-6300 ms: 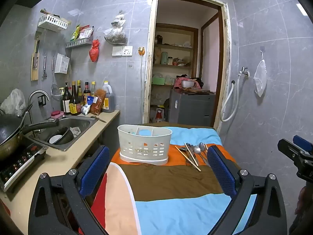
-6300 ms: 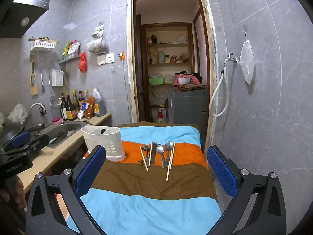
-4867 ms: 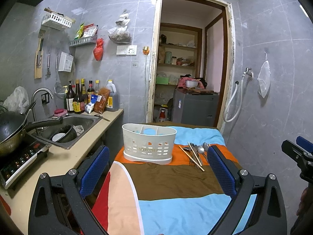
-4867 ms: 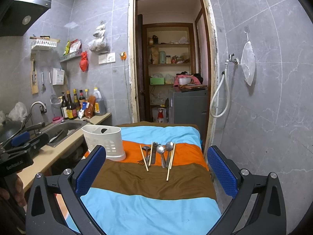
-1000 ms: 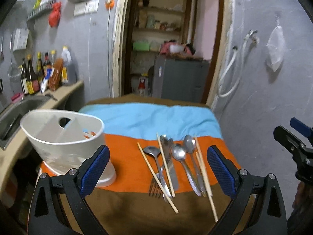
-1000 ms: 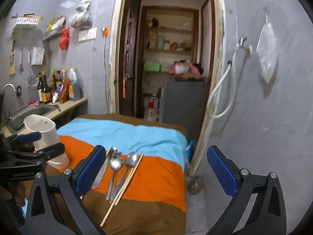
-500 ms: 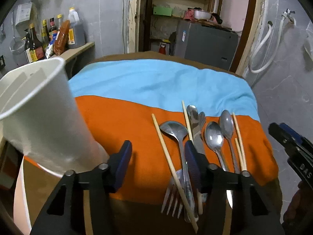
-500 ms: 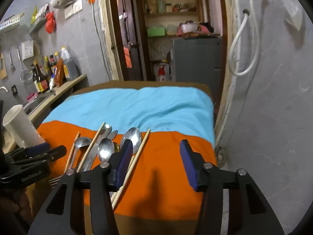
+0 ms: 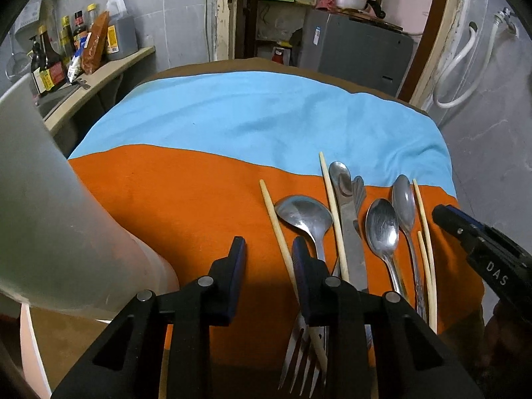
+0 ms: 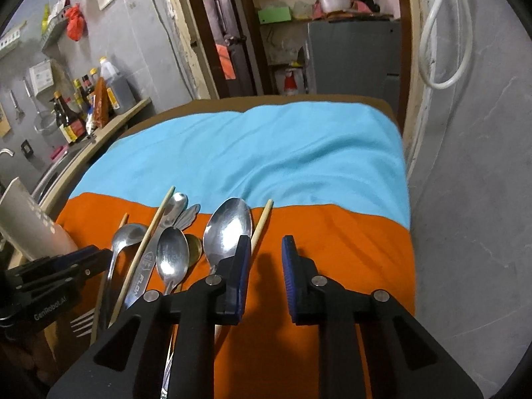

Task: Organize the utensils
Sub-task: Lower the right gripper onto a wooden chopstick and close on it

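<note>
Utensils lie on the orange band of a striped cloth (image 9: 186, 199): several wooden chopsticks (image 9: 276, 219), spoons (image 9: 304, 214), a knife (image 9: 349, 232) and a fork (image 9: 302, 372). A white utensil holder (image 9: 43, 219) stands at the left. My left gripper (image 9: 268, 249) is narrowly open and empty, low over the cloth, its right finger beside the leftmost chopstick. My right gripper (image 10: 264, 249) is narrowly open and empty, its left finger next to the rightmost chopstick (image 10: 261, 222) and a large spoon (image 10: 227, 229). The holder (image 10: 26, 226) shows at the left in the right wrist view.
A counter with bottles (image 9: 50, 63) and a sink runs along the left. The table's right edge drops off by a grey tiled wall (image 10: 482, 166). A doorway with a grey cabinet (image 9: 359, 43) lies behind the table.
Both grippers have dropped forward and down to the utensils, and both jaws have narrowed from wide open to a small gap. Nothing is held.
</note>
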### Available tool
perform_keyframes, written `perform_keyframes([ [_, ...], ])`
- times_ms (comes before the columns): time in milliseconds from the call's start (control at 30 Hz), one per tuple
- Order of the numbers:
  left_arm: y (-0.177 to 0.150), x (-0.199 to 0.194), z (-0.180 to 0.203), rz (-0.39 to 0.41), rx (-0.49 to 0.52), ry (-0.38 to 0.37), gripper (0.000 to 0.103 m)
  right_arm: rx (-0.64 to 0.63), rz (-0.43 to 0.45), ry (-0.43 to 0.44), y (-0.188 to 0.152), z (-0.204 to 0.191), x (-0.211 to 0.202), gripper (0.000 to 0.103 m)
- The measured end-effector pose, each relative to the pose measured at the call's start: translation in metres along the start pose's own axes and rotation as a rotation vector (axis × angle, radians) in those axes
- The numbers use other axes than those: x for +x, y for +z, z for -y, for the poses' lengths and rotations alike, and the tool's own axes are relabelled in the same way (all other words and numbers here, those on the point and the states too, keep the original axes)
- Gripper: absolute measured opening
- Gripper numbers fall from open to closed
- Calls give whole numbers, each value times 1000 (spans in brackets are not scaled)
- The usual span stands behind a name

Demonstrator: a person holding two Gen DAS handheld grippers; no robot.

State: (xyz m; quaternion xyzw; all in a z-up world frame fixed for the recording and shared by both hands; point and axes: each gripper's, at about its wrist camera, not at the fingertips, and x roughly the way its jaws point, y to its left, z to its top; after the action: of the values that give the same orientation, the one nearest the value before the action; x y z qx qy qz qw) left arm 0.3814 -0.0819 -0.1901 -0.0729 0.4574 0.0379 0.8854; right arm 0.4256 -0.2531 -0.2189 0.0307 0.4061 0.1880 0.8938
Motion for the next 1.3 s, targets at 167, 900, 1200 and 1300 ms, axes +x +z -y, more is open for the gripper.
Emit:
perform_keyframes([
  [167,1,-1,0,-13,-12,-11,20,-12,-43,22,2,-3,8,14],
  [900,3,3,4,-80,-72,-99,6,42,-119,2,2,-4,20,8],
  [1200,6,6,5,-117,-63,-98,6,5,-133,-50,5,-14,25,8],
  [1300,7,7,12,-120,-30,-64,5,-10,-131,-67,4,-19,25,8],
])
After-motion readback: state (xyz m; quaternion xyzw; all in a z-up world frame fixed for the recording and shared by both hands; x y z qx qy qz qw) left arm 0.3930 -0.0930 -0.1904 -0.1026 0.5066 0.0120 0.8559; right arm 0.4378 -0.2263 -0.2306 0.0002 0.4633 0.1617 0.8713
